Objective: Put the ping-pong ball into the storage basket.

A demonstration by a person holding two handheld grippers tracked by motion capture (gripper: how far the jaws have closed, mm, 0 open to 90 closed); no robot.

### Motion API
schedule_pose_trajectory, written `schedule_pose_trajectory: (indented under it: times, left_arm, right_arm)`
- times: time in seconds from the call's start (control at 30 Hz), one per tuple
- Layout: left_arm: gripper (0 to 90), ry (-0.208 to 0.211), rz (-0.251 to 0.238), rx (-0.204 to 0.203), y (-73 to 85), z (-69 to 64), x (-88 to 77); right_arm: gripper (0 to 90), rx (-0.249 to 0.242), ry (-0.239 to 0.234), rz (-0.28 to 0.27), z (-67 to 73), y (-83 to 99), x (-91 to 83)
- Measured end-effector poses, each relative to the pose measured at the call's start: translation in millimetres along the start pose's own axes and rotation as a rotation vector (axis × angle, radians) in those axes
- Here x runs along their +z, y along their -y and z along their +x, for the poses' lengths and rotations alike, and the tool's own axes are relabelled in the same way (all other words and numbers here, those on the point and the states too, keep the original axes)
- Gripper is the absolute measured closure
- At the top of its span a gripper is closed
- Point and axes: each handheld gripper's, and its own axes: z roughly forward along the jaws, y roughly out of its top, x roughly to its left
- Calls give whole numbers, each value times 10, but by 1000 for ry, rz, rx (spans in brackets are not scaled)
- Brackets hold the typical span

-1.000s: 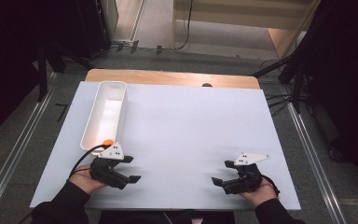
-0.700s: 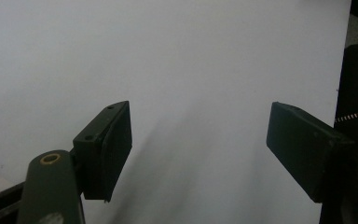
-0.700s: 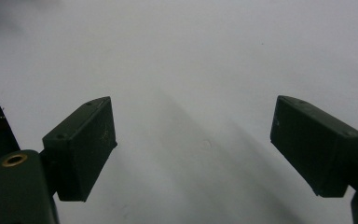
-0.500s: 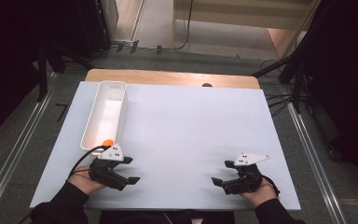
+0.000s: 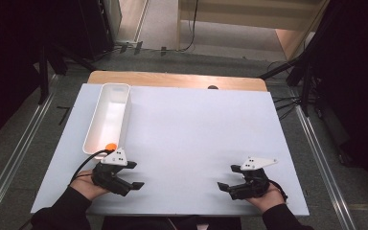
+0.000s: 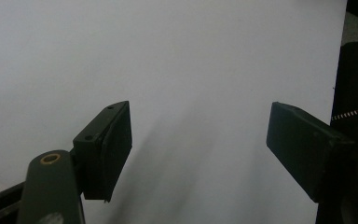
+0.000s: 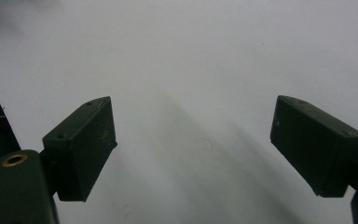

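On the floor of grey carpet stands the table (image 5: 191, 124), its white top taking up most of the high view, with a strip of bare wood (image 5: 172, 79) along the far edge and a small dark knob (image 5: 212, 87) set in that strip. Toward the far left of the white top lies a long white tray (image 5: 97, 125), its long axis running from the near side to the far side, tilted slightly rightward as it goes away. Its inside looks bare; an orange ball (image 5: 109, 146) sits at its near end, though whether in the tray or on the gripper beside it I cannot tell. Near the front edge, well apart, rest the two tools. The left gripper (image 5: 131, 175), just beside the tray's near end, points right with jaws spread wide on nothing. The right gripper (image 5: 228, 177) points left, jaws likewise wide and empty over plain white surface.
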Motion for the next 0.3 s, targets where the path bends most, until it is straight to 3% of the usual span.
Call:
schedule_pose_trajectory:
  times: [0.3]
  left_arm:
    - [228, 9, 8, 6, 1, -6, 12]
  right_arm:
    - [126, -5, -8, -2, -20, 8, -1]
